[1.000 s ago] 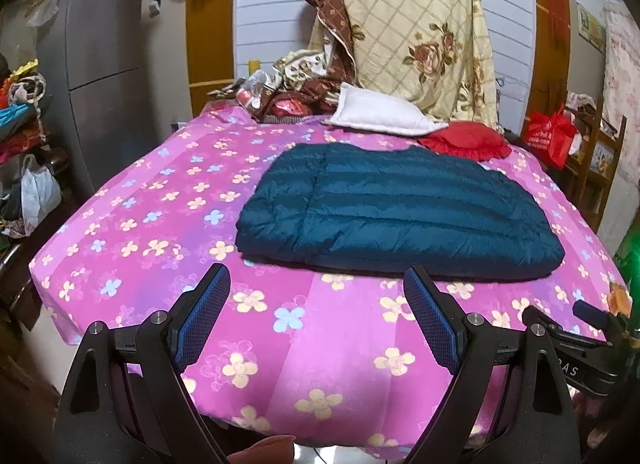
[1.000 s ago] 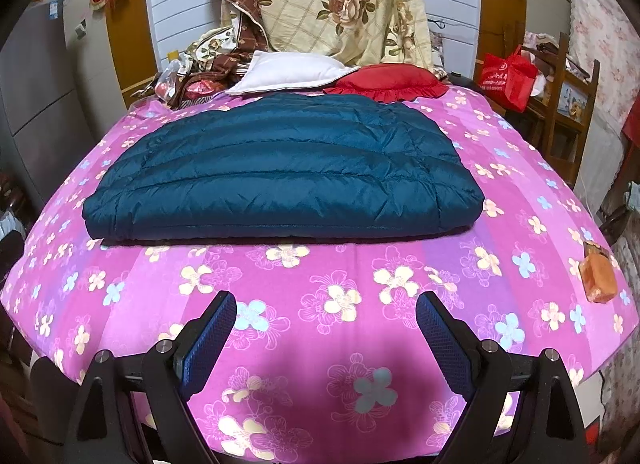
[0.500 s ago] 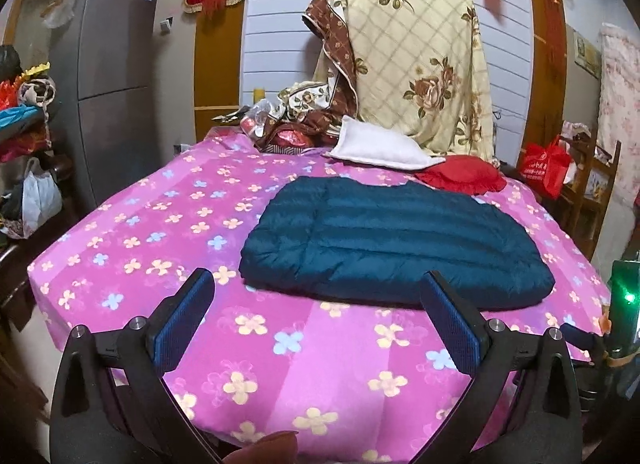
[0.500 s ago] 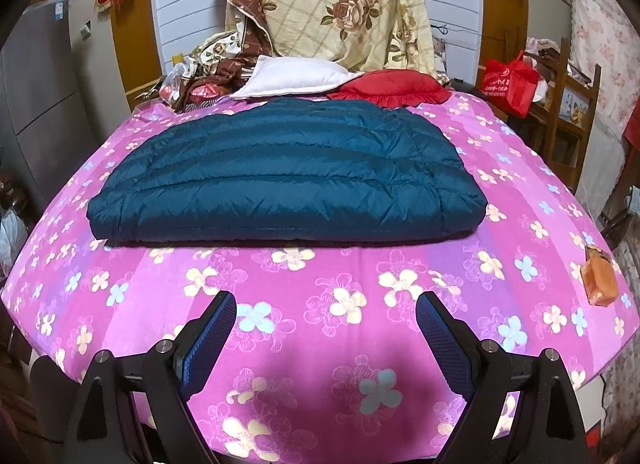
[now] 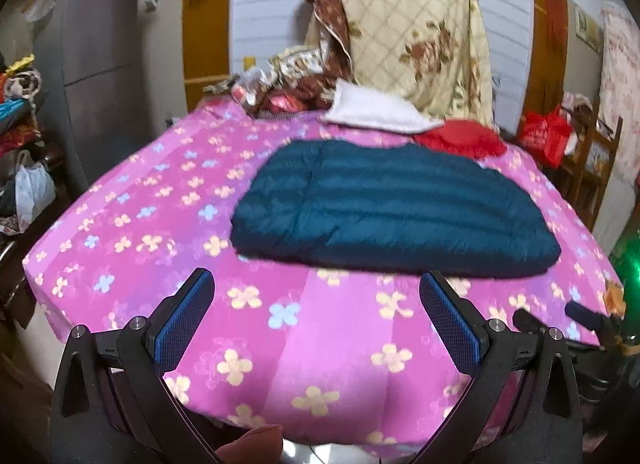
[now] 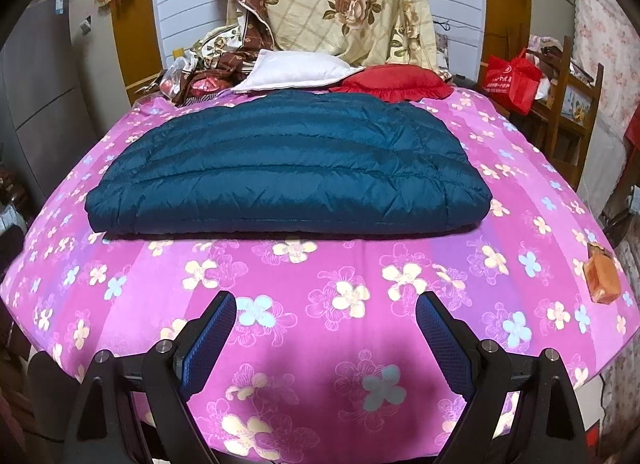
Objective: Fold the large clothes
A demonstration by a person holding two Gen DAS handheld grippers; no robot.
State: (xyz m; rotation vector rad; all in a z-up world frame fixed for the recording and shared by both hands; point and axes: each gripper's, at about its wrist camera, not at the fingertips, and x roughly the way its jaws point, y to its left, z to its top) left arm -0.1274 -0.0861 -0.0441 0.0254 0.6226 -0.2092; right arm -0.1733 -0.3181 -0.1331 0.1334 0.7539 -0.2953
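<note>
A dark teal quilted down jacket (image 6: 292, 167) lies folded into a flat rectangle on the pink flowered bed (image 6: 340, 328). It also shows in the left wrist view (image 5: 392, 211). My left gripper (image 5: 316, 296) is open and empty, held over the bed's near edge (image 5: 300, 356), short of the jacket. My right gripper (image 6: 326, 312) is open and empty, also over the near edge and apart from the jacket.
A white pillow (image 6: 296, 71), a red cushion (image 6: 396, 81) and a heaped floral quilt (image 6: 340, 3) sit at the bed's head. A small orange object (image 6: 602, 276) lies at the right edge. A wooden chair with a red bag (image 6: 514, 77) stands right; a grey fridge (image 5: 92, 51) left.
The left wrist view has shifted: it rose, then dipped and is blurred now. The right gripper has barely moved. The jacket has not moved, and both grippers stay open.
</note>
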